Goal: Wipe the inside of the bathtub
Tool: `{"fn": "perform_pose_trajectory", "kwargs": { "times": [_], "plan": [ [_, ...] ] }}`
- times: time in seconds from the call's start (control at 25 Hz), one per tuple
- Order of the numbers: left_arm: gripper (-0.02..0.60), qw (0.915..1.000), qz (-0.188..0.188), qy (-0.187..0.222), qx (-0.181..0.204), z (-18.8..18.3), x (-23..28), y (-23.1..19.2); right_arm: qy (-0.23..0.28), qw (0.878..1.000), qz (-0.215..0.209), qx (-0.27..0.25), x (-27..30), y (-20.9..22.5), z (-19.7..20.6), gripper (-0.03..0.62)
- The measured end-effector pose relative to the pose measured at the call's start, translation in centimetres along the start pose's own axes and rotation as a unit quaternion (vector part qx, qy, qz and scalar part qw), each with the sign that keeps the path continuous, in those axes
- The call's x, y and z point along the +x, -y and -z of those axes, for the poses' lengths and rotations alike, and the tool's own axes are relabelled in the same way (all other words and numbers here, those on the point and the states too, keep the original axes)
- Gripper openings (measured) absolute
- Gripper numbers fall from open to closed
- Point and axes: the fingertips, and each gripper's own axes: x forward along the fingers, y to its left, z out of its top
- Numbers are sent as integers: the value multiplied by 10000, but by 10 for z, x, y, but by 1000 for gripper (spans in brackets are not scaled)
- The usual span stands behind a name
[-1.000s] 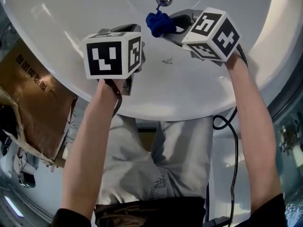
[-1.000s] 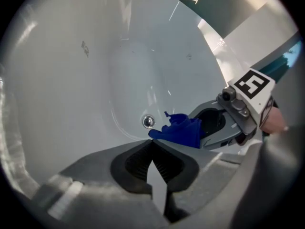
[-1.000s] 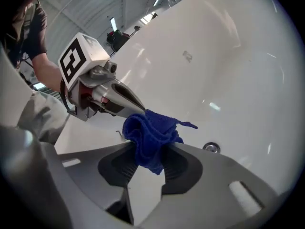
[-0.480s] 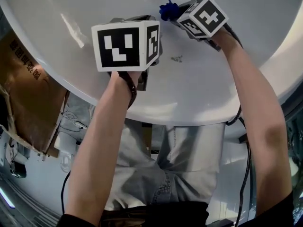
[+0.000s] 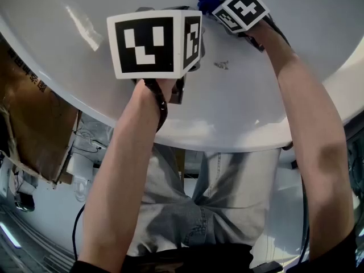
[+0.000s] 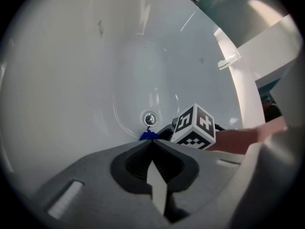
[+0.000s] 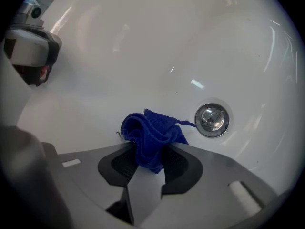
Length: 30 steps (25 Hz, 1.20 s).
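The right hand-held gripper (image 7: 148, 151) is clenched on a bunched blue cloth (image 7: 151, 133), which looks to rest on the white floor of the bathtub (image 7: 143, 51), just beside the drain (image 7: 211, 119); the left hand-held gripper (image 6: 151, 147) has its jaws pressed together on nothing. To wipe well, press the cloth flat on the enamel; sweep overlapping strokes round the drain; let no hard jaw tip scrape.

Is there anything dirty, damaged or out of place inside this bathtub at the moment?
One thing: a small dark mark sits on the white bathtub wall, apart from the blue cloth that the right gripper clamps near the drain. It may be dirt. Otherwise nothing stands out.
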Motion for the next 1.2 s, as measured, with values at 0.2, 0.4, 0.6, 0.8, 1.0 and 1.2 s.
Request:
{"fn": "perform_pose_trajectory", "kwargs": {
  "times": [0.2,0.4,0.6,0.8,1.0,1.2],
  "plan": [
    [5,10000,6,16,31,-2,-1,1,-220,9994,-157,207,5,-3,15,127],
    [5,10000,-15,41,39,-1,-2,0,-421,9971,-608,160,-2,-18,19,126],
    [5,9999,-15,46,112,2,-4,5,-546,9956,-741,-161,-13,-32,26,125],
    [5,9999,14,41,163,10,-10,16,-659,9932,-794,-533,-26,-52,30,110],
    [5,9988,-77,-18,477,21,-15,26,-602,9926,-901,-542,-40,-74,39,110],
    [5,9976,-13,-79,683,24,-17,31,-510,9918,-994,-622,-56,-96,43,107]
  ]
}}
